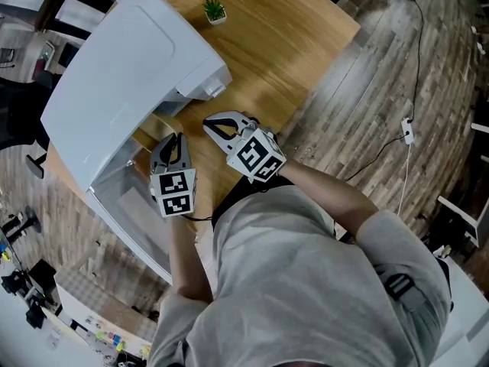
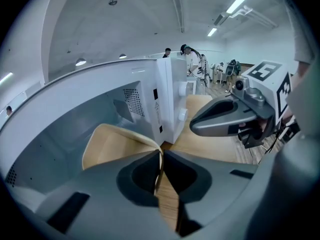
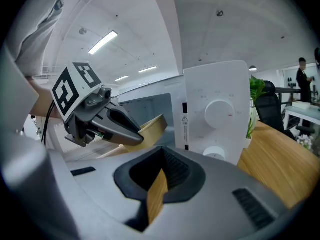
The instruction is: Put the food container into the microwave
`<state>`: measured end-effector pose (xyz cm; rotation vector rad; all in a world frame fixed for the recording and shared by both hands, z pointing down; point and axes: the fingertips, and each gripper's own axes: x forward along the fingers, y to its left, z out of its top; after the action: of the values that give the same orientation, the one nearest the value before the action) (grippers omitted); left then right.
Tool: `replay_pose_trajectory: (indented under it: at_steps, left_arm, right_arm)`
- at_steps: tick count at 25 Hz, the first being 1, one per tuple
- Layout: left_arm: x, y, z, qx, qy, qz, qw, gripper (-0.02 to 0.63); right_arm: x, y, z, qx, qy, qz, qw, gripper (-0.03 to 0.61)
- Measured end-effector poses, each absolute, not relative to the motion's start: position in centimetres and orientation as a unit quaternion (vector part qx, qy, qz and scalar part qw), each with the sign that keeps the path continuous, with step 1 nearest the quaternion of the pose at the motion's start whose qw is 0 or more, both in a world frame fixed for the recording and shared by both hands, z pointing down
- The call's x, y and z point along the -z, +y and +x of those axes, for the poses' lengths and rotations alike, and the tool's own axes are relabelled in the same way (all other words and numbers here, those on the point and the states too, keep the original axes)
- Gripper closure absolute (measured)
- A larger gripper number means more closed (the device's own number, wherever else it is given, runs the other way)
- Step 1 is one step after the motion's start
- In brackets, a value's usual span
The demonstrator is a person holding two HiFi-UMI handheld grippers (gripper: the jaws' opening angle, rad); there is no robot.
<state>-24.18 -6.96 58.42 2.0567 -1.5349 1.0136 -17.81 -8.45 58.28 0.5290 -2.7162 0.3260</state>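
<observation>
The food container (image 2: 112, 146) is a shallow tan box with thin walls, and it hangs at the mouth of the white microwave (image 1: 130, 67). My left gripper (image 2: 161, 156) is shut on its near rim. My right gripper (image 3: 159, 176) is shut on another edge of the container (image 3: 152, 126), right beside the panel with two knobs (image 3: 220, 115). From the head view, the left gripper (image 1: 172, 147) and the right gripper (image 1: 218, 125) sit side by side in front of the open cavity, with the container (image 1: 157, 132) mostly hidden under them. The microwave door (image 1: 130, 212) hangs open towards the lower left.
The microwave stands on a wooden table (image 1: 290, 44); its front edge runs just behind my hands. A small potted plant (image 1: 215, 10) sits at the back of the table. A cable with a plug (image 1: 409, 132) lies on the floor to the right. People stand far off (image 2: 186, 51).
</observation>
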Motion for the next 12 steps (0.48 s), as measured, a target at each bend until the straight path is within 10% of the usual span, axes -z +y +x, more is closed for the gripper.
replay_pose_trajectory:
  at_steps: [12]
  left_arm:
    - [-59.02,-6.85,-25.04,-0.383,-0.535,0.728,0.193,0.577]
  right_arm:
    - [-58.76,-8.42,-17.62,-0.123,-0.956,0.199,0.178,0.574]
